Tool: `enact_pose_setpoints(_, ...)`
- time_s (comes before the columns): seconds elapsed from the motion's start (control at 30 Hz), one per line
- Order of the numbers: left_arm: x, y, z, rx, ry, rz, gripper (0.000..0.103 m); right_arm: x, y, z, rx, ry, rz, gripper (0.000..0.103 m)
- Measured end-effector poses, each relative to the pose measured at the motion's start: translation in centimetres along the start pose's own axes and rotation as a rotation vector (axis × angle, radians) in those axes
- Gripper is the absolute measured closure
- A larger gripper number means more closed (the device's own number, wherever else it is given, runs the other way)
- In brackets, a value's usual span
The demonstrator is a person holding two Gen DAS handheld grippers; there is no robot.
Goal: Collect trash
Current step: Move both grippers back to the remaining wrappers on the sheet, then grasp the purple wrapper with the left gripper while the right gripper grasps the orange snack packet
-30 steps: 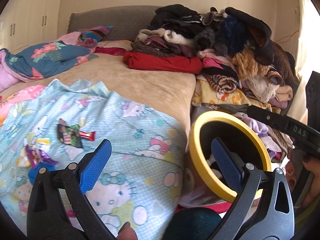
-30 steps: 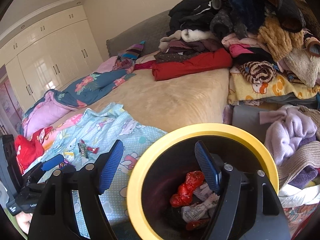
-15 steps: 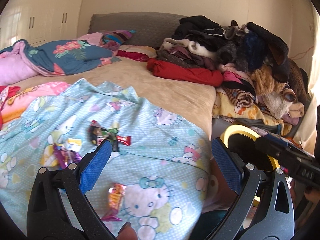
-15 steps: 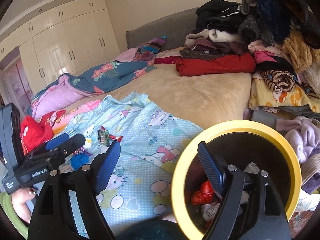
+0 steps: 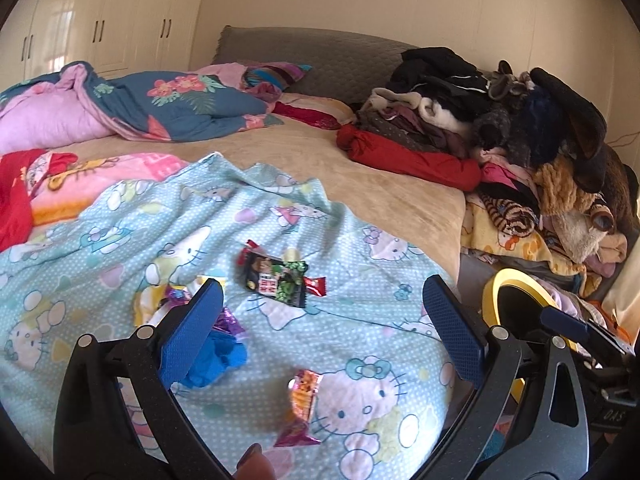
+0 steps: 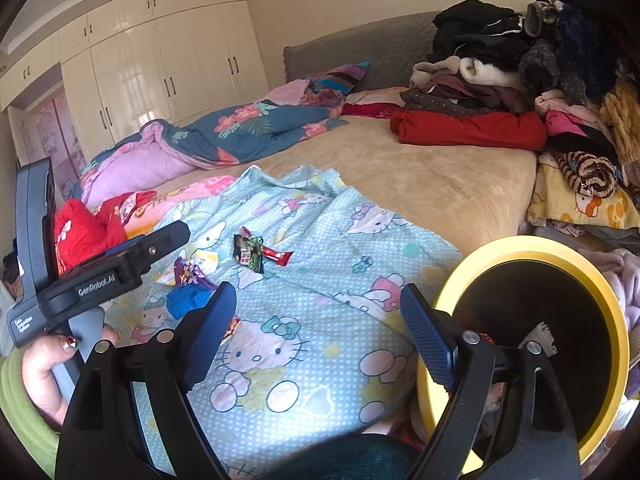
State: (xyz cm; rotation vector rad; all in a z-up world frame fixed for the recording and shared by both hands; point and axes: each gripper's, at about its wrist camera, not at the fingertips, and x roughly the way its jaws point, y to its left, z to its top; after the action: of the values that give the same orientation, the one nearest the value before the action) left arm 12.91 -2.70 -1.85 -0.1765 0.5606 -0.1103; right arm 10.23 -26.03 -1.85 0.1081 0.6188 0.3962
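Several wrappers lie on the light blue cartoon blanket (image 5: 120,216): a dark snack wrapper (image 5: 276,280), a red candy wrapper (image 5: 314,286), an orange-pink one (image 5: 302,404), purple foil (image 5: 228,320) and a crumpled blue piece (image 5: 216,360). My left gripper (image 5: 320,284) hangs open above them, holding nothing. My right gripper (image 6: 316,290) hovers over the blanket's near part, its jaws opening with nothing between them. The yellow-rimmed black bin (image 6: 520,244) stands to its right with trash inside. The dark wrapper (image 6: 248,254) and the blue piece (image 6: 188,300) also show there, near the left gripper (image 6: 160,240).
A heap of clothes (image 5: 500,120) fills the bed's right side, above the bin (image 5: 490,292). A blue floral quilt (image 5: 180,104) and a red cloth (image 5: 16,192) lie to the left. White wardrobes (image 6: 160,60) line the far wall. A hand (image 6: 44,364) grips the left tool.
Both views swung left, from the bin to the littered blanket. The bin slid to the right edge in each view. The right jaws widened a little.
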Motion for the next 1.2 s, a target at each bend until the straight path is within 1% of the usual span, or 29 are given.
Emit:
enact_pose_setpoints(0.23, 0.1, 3.4, 0.0, -0.061, 0.011, 0.047, 0.011, 1.2, 2.5, -0.5, -0.026, 0.033, 0.035, 0.021)
enact_pose_setpoints(0.4, 0.2, 5.7, 0.0, -0.101, 0.024, 0.069, 0.012, 2.7, 4.9, -1.2, -0.065, 0.077, 0.066, 0.021)
enact_pose_setpoints(0.47, 0.3, 6.7, -0.1, -0.126, 0.036, 0.069, 0.018, 3.4, 5.9, -1.5, -0.084, 0.093, 0.074, 0.021)
enact_pose_setpoints(0.5, 0.4, 7.2, -0.1, -0.141, 0.044, 0.067, 0.023, 3.7, 6.5, -1.8, -0.092, 0.101, 0.082, 0.021)
enact_pose_setpoints(0.57, 0.8, 8.3, -0.3, -0.170, 0.066, 0.070, 0.029, 4.3, 7.4, -2.1, -0.106, 0.114, 0.090, 0.021)
enact_pose_setpoints(0.63, 1.3, 9.2, -0.5, -0.194, 0.097, 0.064, 0.042, 5.2, 8.2, -2.5, -0.116, 0.134, 0.103, 0.021)
enact_pose_setpoints(0.67, 1.4, 9.5, -0.7, -0.203, 0.108, 0.061, 0.044, 5.5, 8.4, -2.6, -0.116, 0.141, 0.105, 0.021)
enact_pose_setpoints(0.73, 1.9, 10.1, -1.0, -0.219, 0.134, 0.047, 0.054, 6.6, 8.9, -3.0, -0.109, 0.168, 0.120, 0.022)
enact_pose_setpoints(0.9, 3.3, 11.1, -1.9, -0.256, 0.191, 0.033, 0.067, 9.3, 9.1, -3.8, -0.064, 0.242, 0.145, 0.031)
enact_pose_setpoints(0.93, 3.5, 11.2, -2.0, -0.258, 0.197, 0.032, 0.070, 9.7, 9.1, -3.9, -0.055, 0.255, 0.152, 0.033)
enact_pose_setpoints(1.03, 4.4, 11.5, -2.5, -0.277, 0.218, 0.030, 0.071, 11.0, 9.2, -4.2, -0.029, 0.288, 0.172, 0.038)
enact_pose_setpoints(1.1, 5.1, 11.7, -2.9, -0.290, 0.232, 0.031, 0.074, 11.7, 9.2, -4.3, -0.018, 0.312, 0.187, 0.040)
enact_pose_setpoints(1.2, 5.8, 12.0, -3.4, -0.314, 0.242, 0.036, 0.075, 12.7, 9.4, -4.7, -0.001, 0.349, 0.210, 0.046)
